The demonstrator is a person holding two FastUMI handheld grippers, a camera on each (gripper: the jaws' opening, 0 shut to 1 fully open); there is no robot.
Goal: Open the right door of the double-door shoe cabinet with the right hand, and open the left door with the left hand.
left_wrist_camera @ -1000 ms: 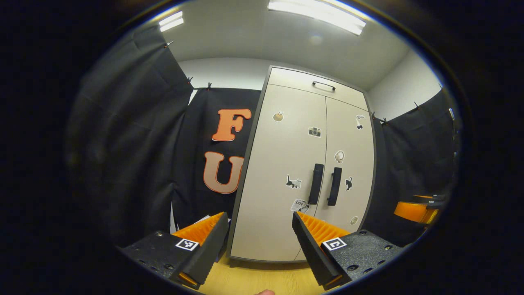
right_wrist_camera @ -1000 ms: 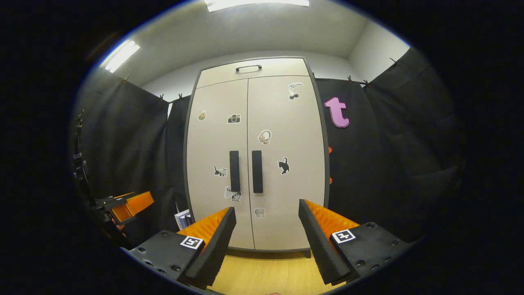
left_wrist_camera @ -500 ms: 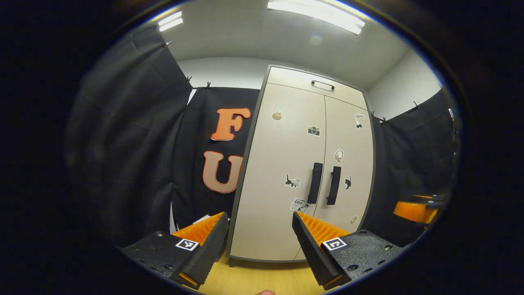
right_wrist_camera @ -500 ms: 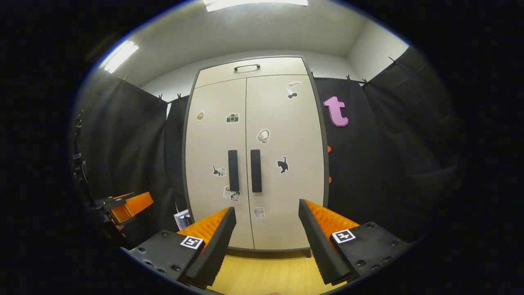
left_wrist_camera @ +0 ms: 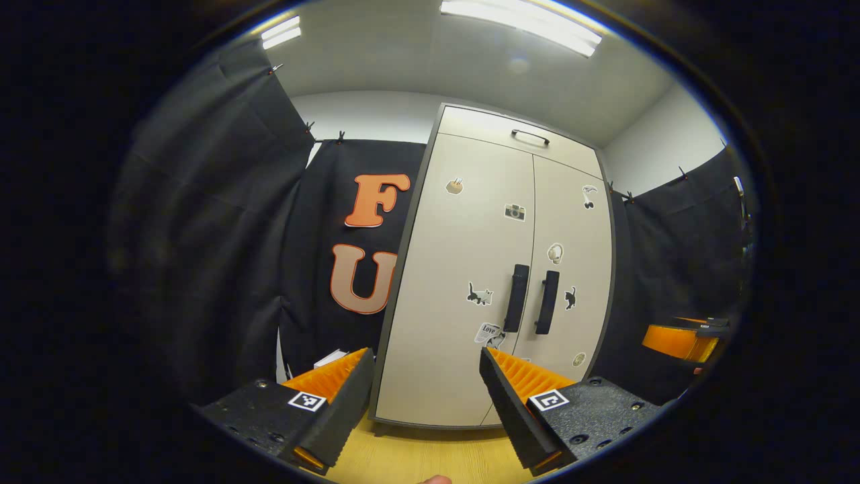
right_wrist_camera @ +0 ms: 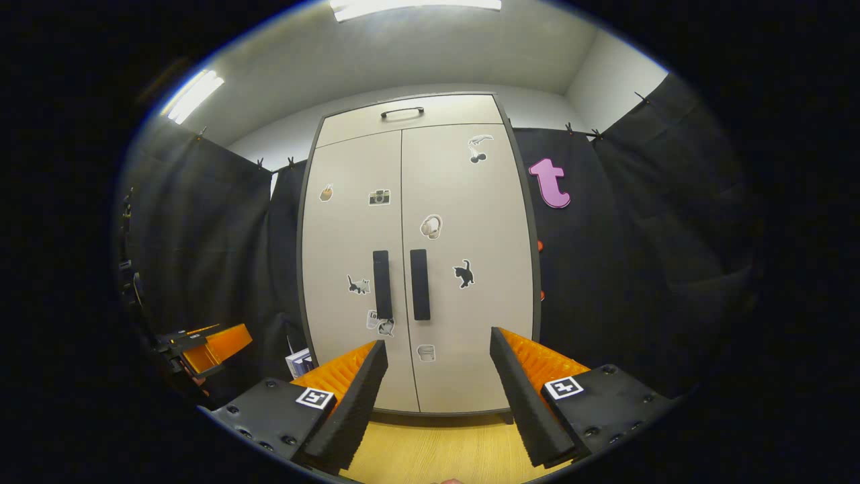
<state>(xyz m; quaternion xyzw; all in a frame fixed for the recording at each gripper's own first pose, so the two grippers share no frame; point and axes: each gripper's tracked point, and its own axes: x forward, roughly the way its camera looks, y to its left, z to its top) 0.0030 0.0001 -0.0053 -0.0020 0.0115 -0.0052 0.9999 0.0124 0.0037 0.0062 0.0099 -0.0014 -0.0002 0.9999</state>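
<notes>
The right gripper (right_wrist_camera: 437, 376) was held with its fingers spread wide and nothing between them, aimed almost square at the shoe cabinet (right_wrist_camera: 349, 222) from well back. That stance suited its job: the right door handle (right_wrist_camera: 419, 284) stood just above the gap between the fingers, so a forward reach would likely bring the fingers around it. The right door (right_wrist_camera: 467, 269) sat flush and shut.

The left gripper (left_wrist_camera: 424, 393) was likewise released, its fingers apart and empty. It faced the cabinet obliquely from the left side, which placed the left door handle (left_wrist_camera: 516, 298) up and to the right of its fingers. The left door (left_wrist_camera: 457, 282) was also closed, both handles standing upright just beside the centre seam.

Both grippers were well apart from the cabinet, over the wooden floor (right_wrist_camera: 437, 450). A small top compartment with its own handle (right_wrist_camera: 402, 111) sat above the doors. Judged from this, neither door had been started; the approach was the step in hand.
</notes>
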